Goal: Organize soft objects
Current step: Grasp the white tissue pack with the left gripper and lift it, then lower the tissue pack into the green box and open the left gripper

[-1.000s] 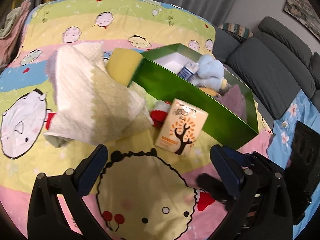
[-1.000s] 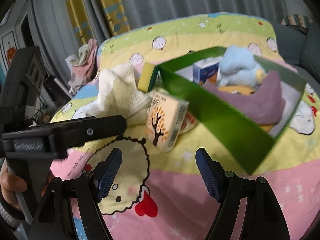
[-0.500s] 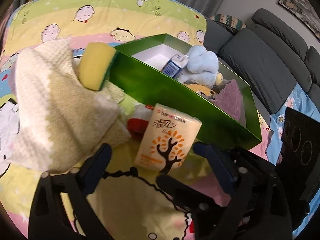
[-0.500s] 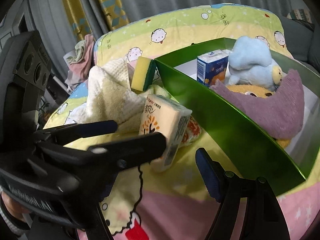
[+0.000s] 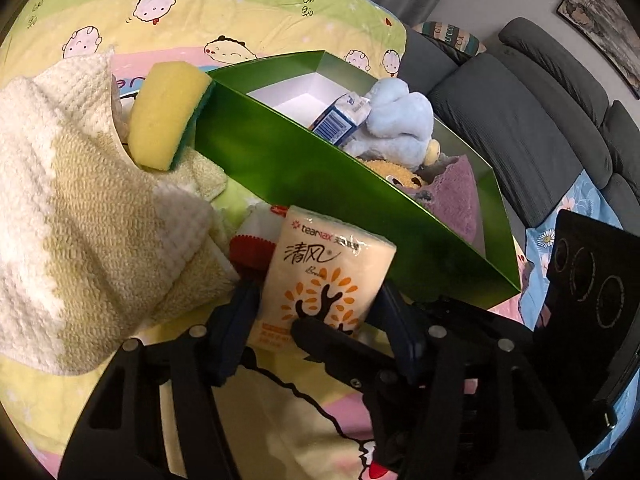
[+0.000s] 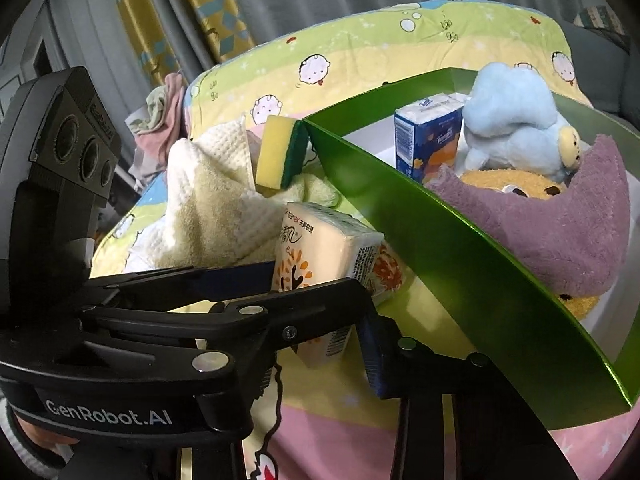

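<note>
A cream tissue pack (image 5: 324, 276) with an orange tree print stands on the bedspread beside the green box (image 5: 288, 172). My left gripper (image 5: 316, 320) has closed its blue pads on both sides of the pack; it also shows in the right wrist view (image 6: 316, 280), gripping the pack (image 6: 320, 248). My right gripper (image 6: 320, 360) is open just behind it, its left finger hidden by the left gripper. The box (image 6: 440, 240) holds a blue tissue pack (image 6: 428, 140), a blue plush (image 6: 516, 120), a yellow plush and a purple towel (image 6: 560, 216).
A cream waffle towel (image 5: 80, 200) lies crumpled on the left with a yellow-green sponge (image 5: 164, 116) leaning at the box corner. A red-and-white item (image 5: 256, 232) lies behind the pack. A grey sofa (image 5: 520, 120) stands to the right.
My left gripper moved forward to the tissue pack and closed on it. My right gripper moved closer to the box and stays open.
</note>
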